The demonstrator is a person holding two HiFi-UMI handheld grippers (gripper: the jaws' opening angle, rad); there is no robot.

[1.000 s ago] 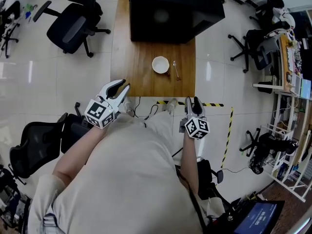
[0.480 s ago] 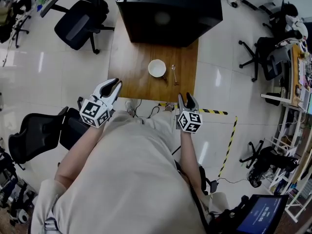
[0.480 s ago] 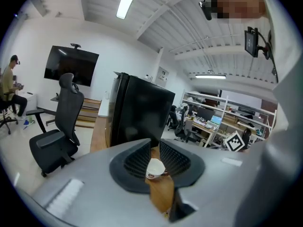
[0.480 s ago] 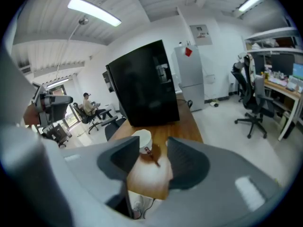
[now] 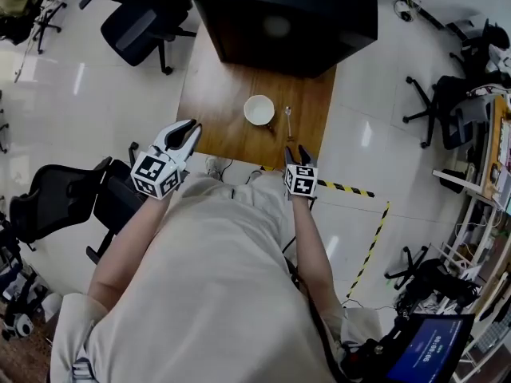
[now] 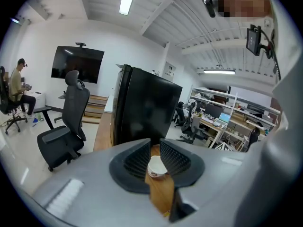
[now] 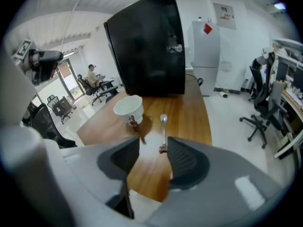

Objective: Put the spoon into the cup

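Observation:
A white cup (image 5: 259,109) stands on the wooden table (image 5: 231,130), with a metal spoon (image 5: 288,122) lying flat just to its right. My right gripper (image 5: 297,151) is open and empty at the table's near edge, just short of the spoon's handle. In the right gripper view the spoon (image 7: 163,131) lies ahead of the right gripper (image 7: 154,148), close to the right-hand jaw, and the cup (image 7: 129,106) is further off to the left. My left gripper (image 5: 184,129) is open and empty off the table's near left corner. The left gripper (image 6: 155,148) frames the cup (image 6: 156,167) between its jaws, well short of it.
A big black box (image 5: 287,14) fills the far end of the table. A small dark brown piece (image 7: 135,123) sits against the cup's near side. Office chairs (image 5: 144,18) stand on the tiled floor around the table, and a yellow-black tape line (image 5: 351,190) runs past the table's near right.
My right gripper has come down and forward to the table's near edge, closer to the spoon. The left gripper shifted slightly toward the table's corner. Cup and spoon lie as before.

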